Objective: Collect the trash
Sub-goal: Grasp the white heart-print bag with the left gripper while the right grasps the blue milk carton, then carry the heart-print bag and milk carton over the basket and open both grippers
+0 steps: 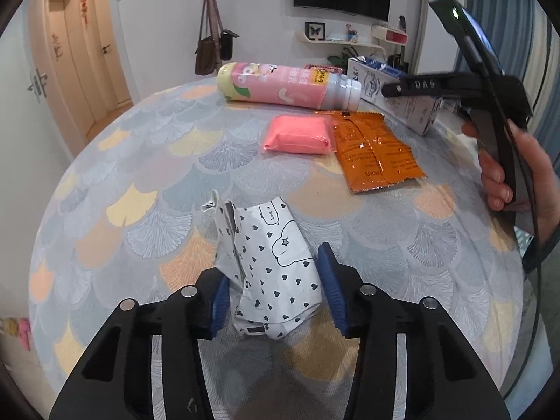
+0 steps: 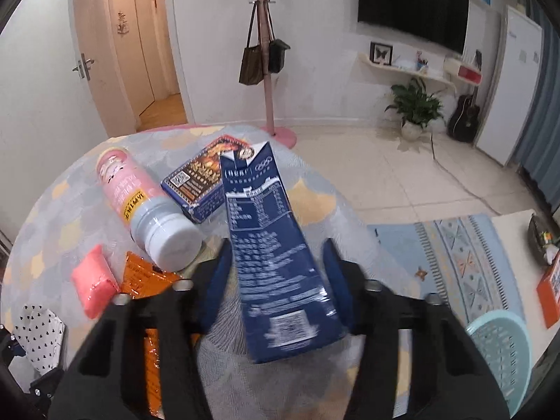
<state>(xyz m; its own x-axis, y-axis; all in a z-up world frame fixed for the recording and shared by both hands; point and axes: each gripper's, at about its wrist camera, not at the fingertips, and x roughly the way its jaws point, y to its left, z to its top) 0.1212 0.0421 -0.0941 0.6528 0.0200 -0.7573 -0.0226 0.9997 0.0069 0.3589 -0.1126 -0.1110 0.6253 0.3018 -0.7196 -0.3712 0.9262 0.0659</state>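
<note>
Blue carton (image 2: 280, 252) between right hand-held gripper (image 2: 280, 262) pads

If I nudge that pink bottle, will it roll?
Probably. The pink bottle lies on its side on the tablecloth, and its round body should roll easily. The blue box seems to touch it and might block it that way. The soft cloth may slow it.

A pink coat stand (image 2: 267, 80) with hanging bags (image 2: 251, 64), a wall-mounted television (image 2: 413, 3), a potted plant (image 2: 414, 108).
</note>
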